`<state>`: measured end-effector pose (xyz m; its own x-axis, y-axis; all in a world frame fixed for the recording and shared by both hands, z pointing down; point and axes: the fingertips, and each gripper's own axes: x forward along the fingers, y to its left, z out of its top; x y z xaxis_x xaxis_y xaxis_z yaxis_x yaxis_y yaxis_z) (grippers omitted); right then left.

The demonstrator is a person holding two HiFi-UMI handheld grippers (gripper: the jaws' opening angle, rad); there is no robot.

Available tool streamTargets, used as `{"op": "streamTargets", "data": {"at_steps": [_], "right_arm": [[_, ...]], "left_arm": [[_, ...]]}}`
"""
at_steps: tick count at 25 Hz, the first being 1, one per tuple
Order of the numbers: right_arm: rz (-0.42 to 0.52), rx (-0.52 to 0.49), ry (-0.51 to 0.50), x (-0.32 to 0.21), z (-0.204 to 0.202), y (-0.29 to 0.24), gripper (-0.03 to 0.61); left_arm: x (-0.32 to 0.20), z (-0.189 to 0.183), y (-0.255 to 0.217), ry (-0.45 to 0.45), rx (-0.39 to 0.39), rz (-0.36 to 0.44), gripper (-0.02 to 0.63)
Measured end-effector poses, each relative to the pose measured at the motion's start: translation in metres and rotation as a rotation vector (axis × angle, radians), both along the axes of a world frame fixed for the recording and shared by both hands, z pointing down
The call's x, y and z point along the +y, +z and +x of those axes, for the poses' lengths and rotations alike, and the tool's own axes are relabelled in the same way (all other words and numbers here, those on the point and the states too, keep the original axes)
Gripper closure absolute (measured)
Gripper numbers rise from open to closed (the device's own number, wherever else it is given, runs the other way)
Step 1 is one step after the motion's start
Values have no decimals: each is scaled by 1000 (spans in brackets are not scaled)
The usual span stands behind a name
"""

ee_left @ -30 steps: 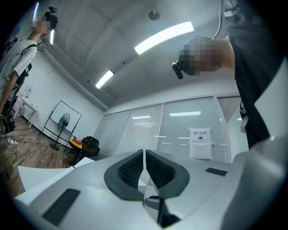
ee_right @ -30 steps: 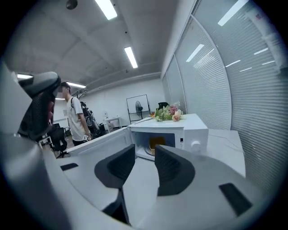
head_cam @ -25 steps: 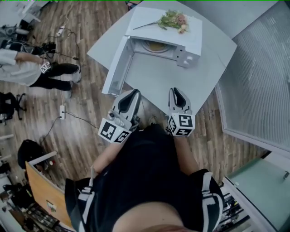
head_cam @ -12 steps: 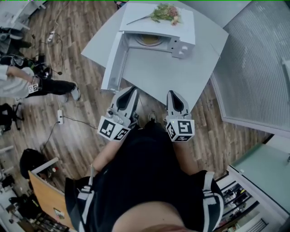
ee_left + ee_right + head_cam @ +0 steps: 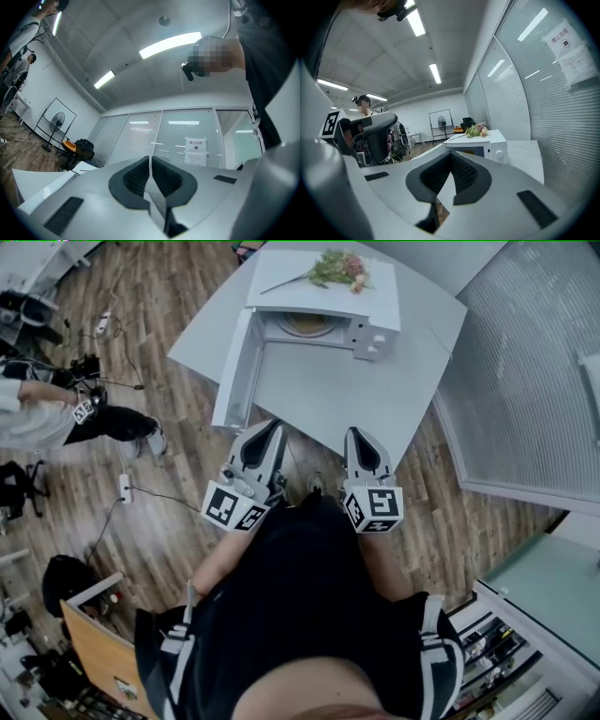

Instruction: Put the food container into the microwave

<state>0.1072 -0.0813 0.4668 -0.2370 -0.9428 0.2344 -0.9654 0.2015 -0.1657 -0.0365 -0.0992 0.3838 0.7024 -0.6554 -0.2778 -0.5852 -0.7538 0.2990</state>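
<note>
left grey hand-held gripper [image 5: 270,427] was shut, empty, by the pale grey table [image 5: 328,399] edge | right gripper [image 5: 360,432] likewise | white box microwave [image 5: 323,296] stood well beyond both, door open, 1 round tan dish [image 5: 305,324] inside

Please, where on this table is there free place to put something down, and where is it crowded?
The widest bare patch of the table lies in front of the microwave, bordered by its open door on the left and the table's near edge. A narrower bare strip runs right of the microwave. The microwave's top is partly taken by flowers.
</note>
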Motion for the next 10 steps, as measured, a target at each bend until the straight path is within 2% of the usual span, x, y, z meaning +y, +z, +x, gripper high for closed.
{"op": "streamTargets", "data": {"at_steps": [10], "right_arm": [[7,1,-2,-4,-8,-3,555]], "left_arm": [[-2,-6,-2,9,6,7,578]]}}
